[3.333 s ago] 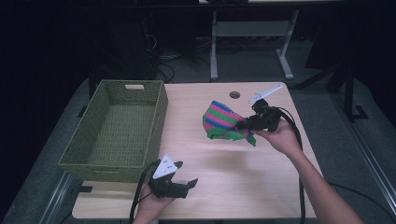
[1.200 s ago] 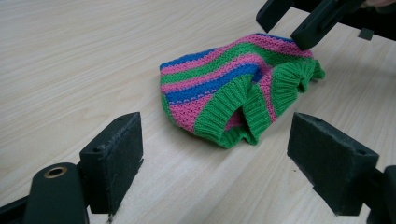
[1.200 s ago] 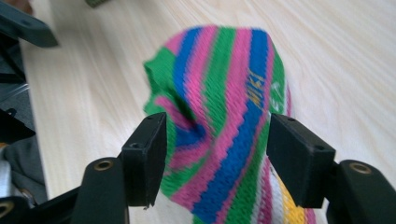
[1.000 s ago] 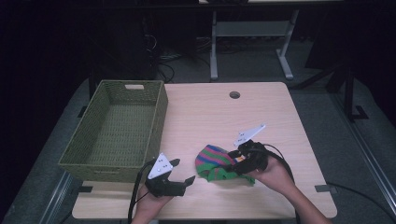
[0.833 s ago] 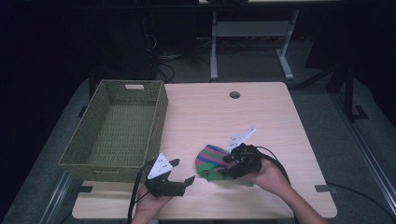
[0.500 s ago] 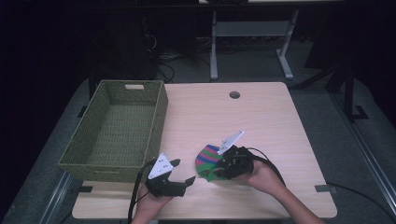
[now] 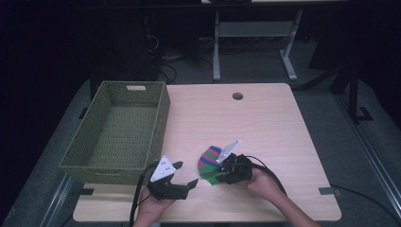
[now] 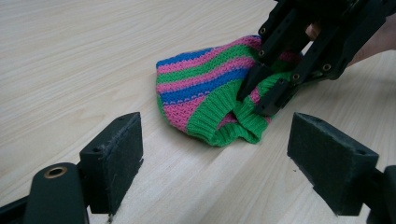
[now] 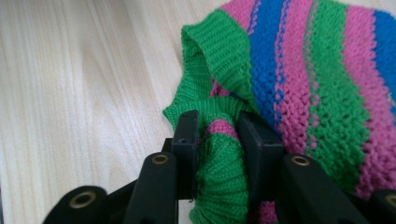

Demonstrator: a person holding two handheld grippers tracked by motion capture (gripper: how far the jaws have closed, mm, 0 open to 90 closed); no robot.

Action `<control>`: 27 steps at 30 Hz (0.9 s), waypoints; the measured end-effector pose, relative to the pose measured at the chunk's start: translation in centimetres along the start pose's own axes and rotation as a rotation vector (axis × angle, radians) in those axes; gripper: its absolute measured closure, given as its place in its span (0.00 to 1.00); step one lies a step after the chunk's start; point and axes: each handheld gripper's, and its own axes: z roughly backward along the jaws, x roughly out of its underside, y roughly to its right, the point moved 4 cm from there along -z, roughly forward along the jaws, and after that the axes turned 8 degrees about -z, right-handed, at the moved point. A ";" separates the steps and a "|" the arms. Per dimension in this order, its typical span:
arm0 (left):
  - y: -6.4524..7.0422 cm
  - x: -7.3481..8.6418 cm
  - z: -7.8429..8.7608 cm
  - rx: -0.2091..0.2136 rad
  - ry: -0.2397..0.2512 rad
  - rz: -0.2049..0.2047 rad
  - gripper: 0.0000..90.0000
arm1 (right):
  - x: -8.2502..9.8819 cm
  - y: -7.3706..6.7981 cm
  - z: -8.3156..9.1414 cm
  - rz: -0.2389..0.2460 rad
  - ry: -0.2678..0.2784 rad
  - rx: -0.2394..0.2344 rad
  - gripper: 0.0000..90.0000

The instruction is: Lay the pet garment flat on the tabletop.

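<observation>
I see no writing on the striped knit hat (image 8: 210, 88); my right tongs (image 9: 219, 140) have just closed on its green cuff, my left tongs (image 8: 215, 172) gaping above the desk (image 7: 265, 118).

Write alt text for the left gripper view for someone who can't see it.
A striped pink, green and blue knit hat lies on a pale wooden table, its green cuff pinched by the right gripper. The left gripper waits open in front.
</observation>
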 end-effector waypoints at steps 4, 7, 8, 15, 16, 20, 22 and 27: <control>0.0 0.0 0.0 -0.001 -0.002 0.002 0.20 | 0.2 0.0 -0.1 0.005 0.005 0.006 0.79; 0.0 0.0 0.0 -0.002 0.001 0.005 0.20 | 0.2 0.0 -0.1 0.007 0.007 0.010 0.81; -0.1 0.1 -0.1 -0.002 -0.002 0.004 0.20 | 0.2 0.0 -0.1 0.007 0.010 0.012 0.83; 0.0 0.1 -0.1 0.001 -0.004 0.006 0.20 | 0.1 0.0 0.4 0.004 0.037 0.017 0.86; 0.0 0.1 -0.1 0.002 -0.002 0.007 0.20 | 0.0 -0.1 0.8 -0.012 0.044 0.014 0.87; -0.1 0.1 0.0 -0.002 0.003 0.008 0.20 | -0.2 -0.1 1.4 -0.005 0.060 0.011 0.87; -0.1 0.0 0.1 -0.001 0.006 0.006 0.20 | -0.4 -0.2 1.7 -0.019 0.072 -0.001 0.87; -0.1 0.0 0.0 0.001 0.007 0.004 0.20 | -0.7 -0.2 2.7 -0.039 0.100 -0.011 0.87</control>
